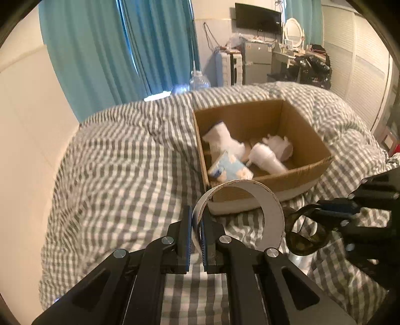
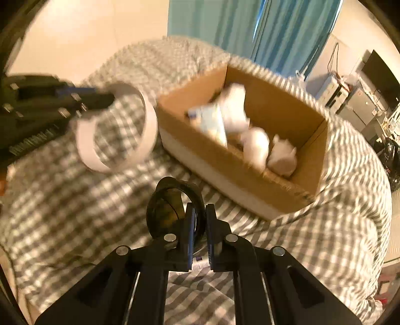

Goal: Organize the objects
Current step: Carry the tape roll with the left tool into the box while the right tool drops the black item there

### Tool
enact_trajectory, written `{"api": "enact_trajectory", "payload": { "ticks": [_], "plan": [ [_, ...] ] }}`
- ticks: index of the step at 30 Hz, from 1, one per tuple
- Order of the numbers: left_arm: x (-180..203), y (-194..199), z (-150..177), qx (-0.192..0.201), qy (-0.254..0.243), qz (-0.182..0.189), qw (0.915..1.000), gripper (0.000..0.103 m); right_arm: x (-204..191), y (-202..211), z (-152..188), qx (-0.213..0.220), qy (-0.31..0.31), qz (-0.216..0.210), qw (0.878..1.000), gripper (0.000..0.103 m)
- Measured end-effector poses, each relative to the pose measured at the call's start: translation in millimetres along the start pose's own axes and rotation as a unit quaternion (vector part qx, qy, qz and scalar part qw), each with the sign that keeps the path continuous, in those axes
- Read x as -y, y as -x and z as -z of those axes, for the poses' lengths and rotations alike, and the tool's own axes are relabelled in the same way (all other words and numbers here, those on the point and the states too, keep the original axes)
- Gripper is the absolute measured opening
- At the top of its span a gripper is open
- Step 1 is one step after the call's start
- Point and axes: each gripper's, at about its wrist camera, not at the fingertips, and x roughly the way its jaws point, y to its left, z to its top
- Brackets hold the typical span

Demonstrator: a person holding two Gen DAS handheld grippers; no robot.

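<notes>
While box contents blur, left gripper point(image 1: 197, 226) pinches wide white tape ring point(image 1: 271, 212); right gripper point(image 2: 200, 225) clamps dark translucent ring point(image 2: 166, 212), both just short of brown cardboard box point(image 1: 297, 120).

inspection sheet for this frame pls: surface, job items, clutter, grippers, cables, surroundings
Surface: grey-checked duvet, rumpled.
Job's things: cardboard box open, holding white soft items and a light blue pack; white tape ring; black tape ring.
Clutter: nothing seen on the bed.
Grippers: left hand-held gripper clamps the white ring; right hand-held gripper clamps the black ring.
Cables: wires on far wall.
Surroundings: teal curtains, TV.
</notes>
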Motion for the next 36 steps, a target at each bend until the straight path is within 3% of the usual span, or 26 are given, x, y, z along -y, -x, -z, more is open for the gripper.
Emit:
{"api": "enact_trajectory", "payload": {
  "ticks": [9,17,28,36],
  "plan": [
    [5,15,-74,0.051,-0.014,-0.008,0.9986,0.006,45,56,-60,0.077,-0.026,0.067,0.994,0.008],
    [22,-39,-130,0.039,-0.039,0.007,0.9985,0.006,91,21,-102,0.067,-0.054,0.085,0.993,0.008],
    [37,-158,-124,-0.047,-0.072,0.013,0.9962,0.006,124,-88,-107,-0.001,-0.052,0.051,0.997,0.008],
    [44,-180,-119,-0.057,-0.078,0.027,0.9949,0.011,131,-96,-101,0.010,-0.069,0.021,0.997,0.012]
  ]
}}
